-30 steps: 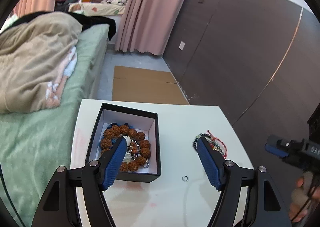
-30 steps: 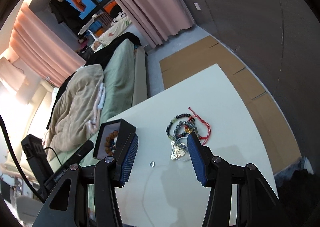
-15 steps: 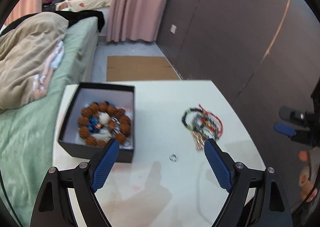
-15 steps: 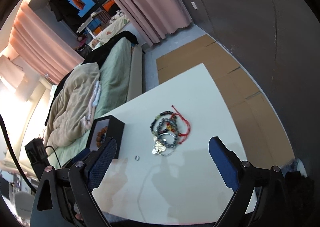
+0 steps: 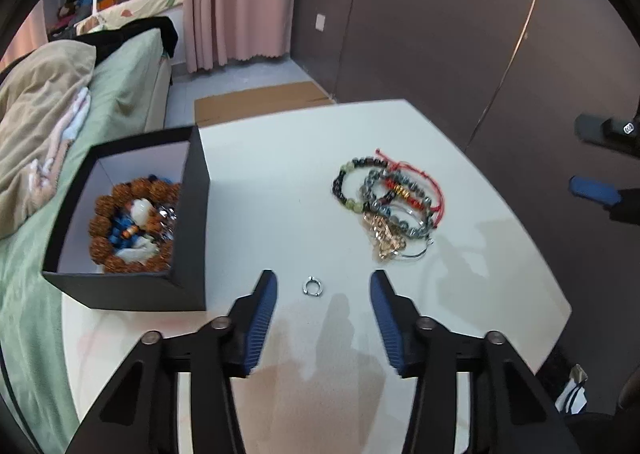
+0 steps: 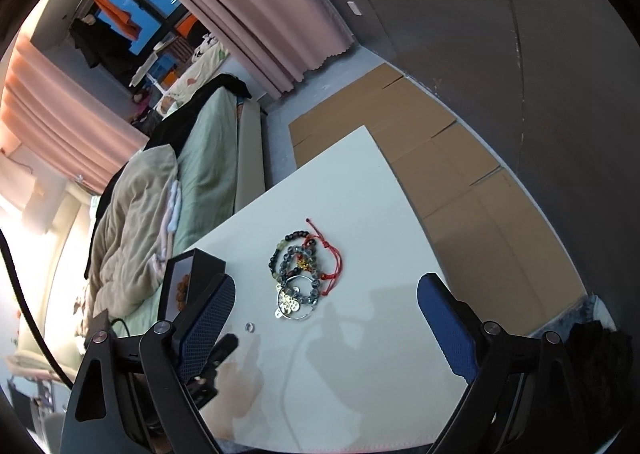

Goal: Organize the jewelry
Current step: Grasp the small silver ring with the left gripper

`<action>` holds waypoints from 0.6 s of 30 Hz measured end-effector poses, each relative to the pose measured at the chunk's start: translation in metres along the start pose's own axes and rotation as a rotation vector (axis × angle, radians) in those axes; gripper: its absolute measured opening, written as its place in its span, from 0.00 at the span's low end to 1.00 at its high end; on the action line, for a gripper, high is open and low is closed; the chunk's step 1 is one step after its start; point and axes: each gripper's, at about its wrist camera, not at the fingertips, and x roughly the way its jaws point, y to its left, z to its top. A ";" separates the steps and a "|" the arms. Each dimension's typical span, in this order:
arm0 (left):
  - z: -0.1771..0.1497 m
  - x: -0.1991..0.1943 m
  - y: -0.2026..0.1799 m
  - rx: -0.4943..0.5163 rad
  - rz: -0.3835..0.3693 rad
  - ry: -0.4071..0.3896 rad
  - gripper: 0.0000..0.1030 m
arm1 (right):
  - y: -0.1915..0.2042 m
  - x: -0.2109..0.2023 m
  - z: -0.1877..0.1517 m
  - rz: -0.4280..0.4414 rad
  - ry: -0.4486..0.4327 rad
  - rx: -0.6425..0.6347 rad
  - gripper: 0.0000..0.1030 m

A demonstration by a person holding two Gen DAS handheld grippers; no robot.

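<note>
A small silver ring (image 5: 312, 286) lies on the white table (image 5: 280, 181), just ahead of my open left gripper (image 5: 322, 286) and between its fingertips. A black box (image 5: 188, 213) on the left holds brown bead bracelets (image 5: 132, 225). A pile of bead bracelets with a red cord (image 5: 390, 199) lies to the right. In the right wrist view my right gripper (image 6: 326, 294) is wide open above the table, short of the pile (image 6: 302, 268); the ring (image 6: 249, 327) and box (image 6: 200, 274) show to the left.
A bed with green sheets and a beige blanket (image 5: 44, 109) runs along the table's left side. Flat cardboard (image 6: 432, 157) covers the floor beyond the table. A dark wall (image 5: 440, 33) stands to the right. The right gripper's blue finger (image 5: 594, 189) shows at the right edge.
My left gripper has pulled back from the box and swung right, now framing the ring. My right gripper has opened wide and drawn back from the bracelet pile.
</note>
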 end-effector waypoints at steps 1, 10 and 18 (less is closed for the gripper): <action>0.000 0.004 0.000 0.001 0.010 0.010 0.44 | 0.001 0.000 0.001 0.004 0.001 -0.006 0.91; 0.000 0.027 -0.001 0.037 0.098 0.042 0.33 | 0.005 0.019 0.005 0.008 0.045 -0.017 0.86; -0.001 0.027 -0.005 0.039 0.074 0.060 0.13 | 0.011 0.031 0.005 0.004 0.067 -0.038 0.84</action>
